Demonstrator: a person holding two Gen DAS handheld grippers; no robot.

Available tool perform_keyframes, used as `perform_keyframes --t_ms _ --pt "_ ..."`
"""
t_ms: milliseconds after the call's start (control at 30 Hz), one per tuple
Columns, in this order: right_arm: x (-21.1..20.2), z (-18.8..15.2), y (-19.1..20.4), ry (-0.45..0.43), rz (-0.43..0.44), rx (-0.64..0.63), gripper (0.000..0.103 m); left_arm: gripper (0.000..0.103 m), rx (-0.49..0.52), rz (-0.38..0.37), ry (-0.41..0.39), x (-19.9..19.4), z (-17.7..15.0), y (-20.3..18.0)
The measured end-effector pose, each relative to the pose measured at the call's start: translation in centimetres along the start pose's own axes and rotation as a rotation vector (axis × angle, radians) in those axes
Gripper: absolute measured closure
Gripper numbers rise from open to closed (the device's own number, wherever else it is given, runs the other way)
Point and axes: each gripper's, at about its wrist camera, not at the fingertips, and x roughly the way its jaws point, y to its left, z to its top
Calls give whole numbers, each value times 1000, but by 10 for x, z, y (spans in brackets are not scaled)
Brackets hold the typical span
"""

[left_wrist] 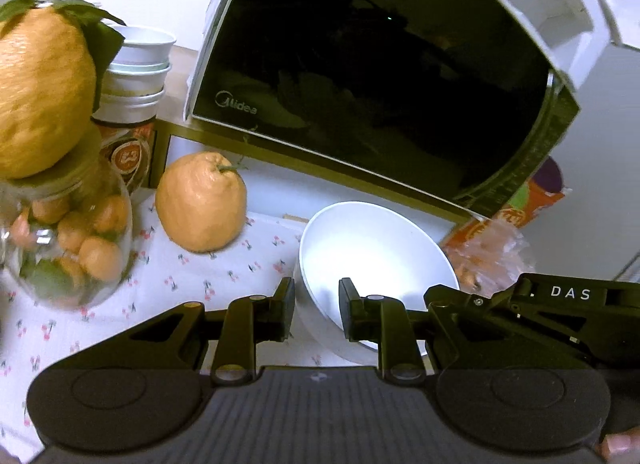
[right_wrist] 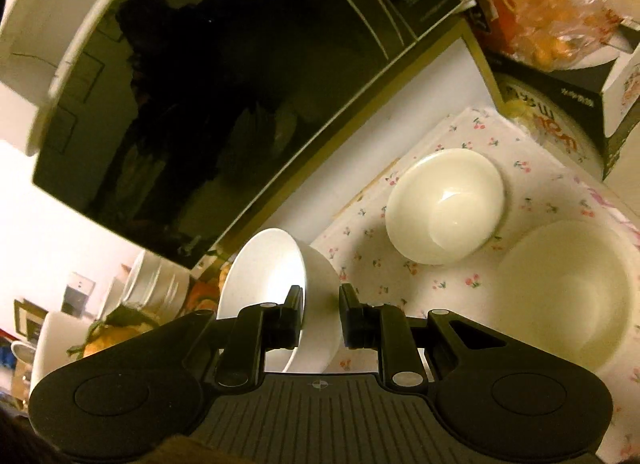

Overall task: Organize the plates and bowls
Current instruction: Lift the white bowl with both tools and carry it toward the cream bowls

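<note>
- Left gripper (left_wrist: 316,314) pinches the white bowl's (left_wrist: 376,248) rim at its seven o'clock edge; right gripper (right_wrist: 322,316) clamps the opposite wall, likely sharing the load.
- Bowl hangs tilted and empty beneath the microwave (left_wrist: 360,63).
- At two o'clock on the flowered cloth (right_wrist: 452,284), a small bowl (right_wrist: 444,205) sits empty.
- Glass jar (left_wrist: 68,248) holds small oranges.

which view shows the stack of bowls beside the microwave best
The left wrist view. The stack of bowls stands upper left of the microwave, partly hidden by a large orange fruit. The right wrist view shows only a blurred stack of white dishes at lower left; whether it is the same stack is unclear.
</note>
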Motion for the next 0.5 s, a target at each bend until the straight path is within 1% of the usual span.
perform_keyframes --t_ms 233,433,500 --pt "-40 -16 -12 4 -18 -4 84 83 -1 -27 26 -26 -27 -11" --pt "-69 -33 -27 2 -34 -13 84 83 2 -54 41 -42 -52 -17" --pt "-78 -38 -34 7 -45 -8 84 83 0 -64 57 -45 -62 -18"
